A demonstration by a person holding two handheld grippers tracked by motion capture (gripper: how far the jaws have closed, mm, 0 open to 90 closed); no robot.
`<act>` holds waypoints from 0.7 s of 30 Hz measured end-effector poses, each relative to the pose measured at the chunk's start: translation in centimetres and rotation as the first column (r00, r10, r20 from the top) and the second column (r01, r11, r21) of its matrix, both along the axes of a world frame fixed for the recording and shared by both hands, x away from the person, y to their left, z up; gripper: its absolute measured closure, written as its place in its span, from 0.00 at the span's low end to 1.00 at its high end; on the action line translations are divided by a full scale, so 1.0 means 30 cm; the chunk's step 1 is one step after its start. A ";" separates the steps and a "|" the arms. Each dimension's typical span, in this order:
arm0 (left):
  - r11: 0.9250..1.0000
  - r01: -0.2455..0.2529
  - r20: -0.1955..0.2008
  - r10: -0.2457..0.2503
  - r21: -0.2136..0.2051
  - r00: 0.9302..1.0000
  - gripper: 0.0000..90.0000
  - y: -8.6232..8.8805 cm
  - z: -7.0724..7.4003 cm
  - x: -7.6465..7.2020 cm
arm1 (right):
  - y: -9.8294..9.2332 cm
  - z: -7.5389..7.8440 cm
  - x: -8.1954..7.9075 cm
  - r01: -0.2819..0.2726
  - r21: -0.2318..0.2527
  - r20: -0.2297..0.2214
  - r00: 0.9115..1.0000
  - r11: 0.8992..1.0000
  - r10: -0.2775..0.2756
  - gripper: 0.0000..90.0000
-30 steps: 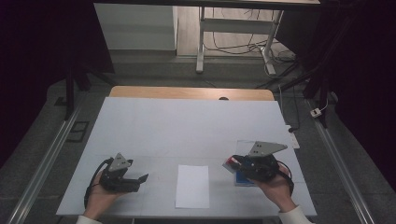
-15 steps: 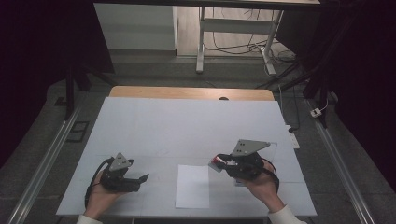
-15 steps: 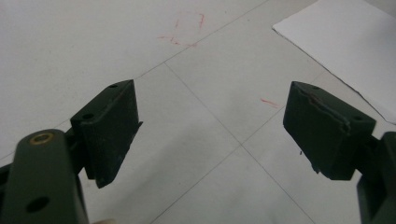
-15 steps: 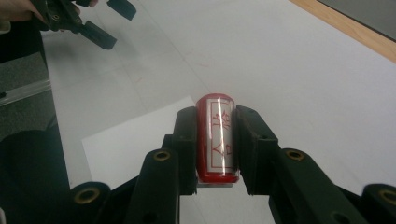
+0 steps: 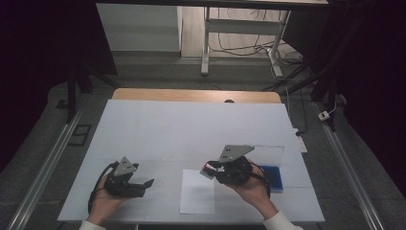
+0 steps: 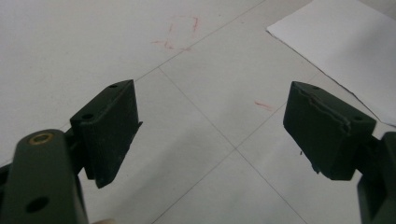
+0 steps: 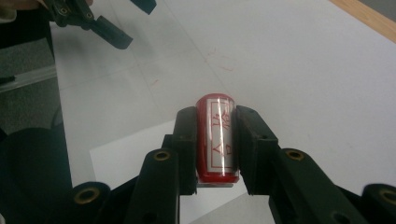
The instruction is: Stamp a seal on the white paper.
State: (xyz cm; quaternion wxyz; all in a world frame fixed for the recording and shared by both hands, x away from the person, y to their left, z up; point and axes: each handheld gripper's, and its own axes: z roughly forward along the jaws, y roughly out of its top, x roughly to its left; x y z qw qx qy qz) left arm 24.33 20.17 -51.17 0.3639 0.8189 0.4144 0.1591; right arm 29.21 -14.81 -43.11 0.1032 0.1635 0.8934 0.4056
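Note:
A red cylindrical stamp (image 7: pixel 217 140) with red characters on a white label is clamped between the jaws of my right gripper (image 7: pixel 216 116), which is shut on it. In the high view the right gripper (image 5: pixel 207 170) holds the stamp (image 5: pixel 209 168) over the top right corner of a white paper sheet (image 5: pixel 197 194). My left gripper (image 5: pixel 146 184) rests at the front left of the table, to the left of the sheet. Its jaws stand wide open with nothing between them (image 6: pixel 210 126). The paper (image 6: pixel 345 42) lies beyond its right jaw.
A blue pad (image 5: pixel 274 178) with an upright clear lid (image 5: pixel 268 154) sits right of my right hand. The white table cover (image 5: pixel 191 129) bears faint red marks (image 6: pixel 180 32). A wooden table edge (image 5: pixel 191 95) runs along the back; desk legs and cables stand beyond.
My right gripper has moved left with the stamp, from over the blue pad to the paper's top right corner. The left gripper has stayed put.

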 end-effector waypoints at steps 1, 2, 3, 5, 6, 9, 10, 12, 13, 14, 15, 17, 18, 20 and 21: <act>1.000 0.001 0.001 -0.001 0.000 1.000 0.20 0.000 0.001 0.001 | 0.006 -0.001 -0.001 -0.003 -0.012 0.006 1.000 1.000 0.003 0.78; 1.000 0.000 0.001 0.000 -0.001 1.000 0.20 0.000 0.001 0.002 | 0.012 -0.003 -0.001 -0.005 -0.018 0.006 1.000 1.000 0.005 0.78; 1.000 0.001 0.000 -0.001 -0.002 1.000 0.20 0.000 0.001 0.003 | 0.018 -0.007 -0.001 -0.008 -0.014 0.004 1.000 1.000 0.008 0.78; 1.000 0.001 0.000 -0.001 -0.004 1.000 0.20 -0.002 0.000 0.005 | 0.028 -0.014 0.001 -0.011 -0.029 0.000 1.000 1.000 0.011 0.78; 1.000 0.000 0.001 0.000 -0.005 1.000 0.20 -0.003 0.000 0.006 | 0.034 -0.019 0.002 -0.008 -0.034 -0.003 1.000 0.999 0.007 0.78; 1.000 0.002 -0.001 -0.002 -0.004 1.000 0.20 -0.006 -0.001 0.008 | 0.050 -0.035 0.004 -0.010 -0.058 -0.011 1.000 0.998 0.009 0.78; 1.000 0.003 -0.001 -0.003 -0.004 1.000 0.20 -0.006 -0.002 0.009 | 0.057 -0.042 0.005 -0.015 -0.060 -0.015 1.000 0.998 0.014 0.78; 1.000 0.003 -0.001 -0.003 -0.004 1.000 0.20 -0.007 -0.002 0.010 | 0.071 -0.053 0.006 -0.021 -0.073 -0.018 1.000 0.997 0.020 0.78; 1.000 0.005 -0.003 -0.005 -0.003 1.000 0.20 -0.007 -0.003 0.011 | 0.078 -0.057 0.007 -0.027 -0.078 -0.023 0.999 0.997 0.025 0.78; 1.000 0.005 -0.003 -0.005 -0.003 1.000 0.20 -0.008 -0.003 0.011 | 0.085 -0.061 0.006 -0.030 -0.082 -0.028 0.999 0.996 0.028 0.78; 1.000 0.007 -0.002 -0.007 -0.004 1.000 0.20 -0.008 -0.003 0.011 | 0.092 -0.065 0.006 -0.032 -0.091 -0.026 0.999 0.995 0.029 0.78; 1.000 0.006 -0.004 -0.006 -0.005 1.000 0.20 -0.008 -0.003 0.011 | 0.104 -0.073 0.006 -0.040 -0.104 -0.036 0.999 0.994 0.037 0.78; 1.000 0.004 -0.005 -0.004 -0.003 1.000 0.20 -0.007 -0.003 0.012 | 0.110 -0.078 0.006 -0.041 -0.108 -0.035 0.999 0.993 0.037 0.78; 1.000 0.005 -0.002 -0.005 -0.004 1.000 0.20 -0.008 -0.003 0.011 | 0.119 -0.083 0.005 -0.046 -0.132 -0.041 0.998 0.990 0.041 0.78; 1.000 0.005 -0.001 -0.005 -0.005 1.000 0.20 -0.008 -0.003 0.011 | 0.124 -0.088 0.004 -0.049 -0.129 -0.044 0.998 0.990 0.043 0.78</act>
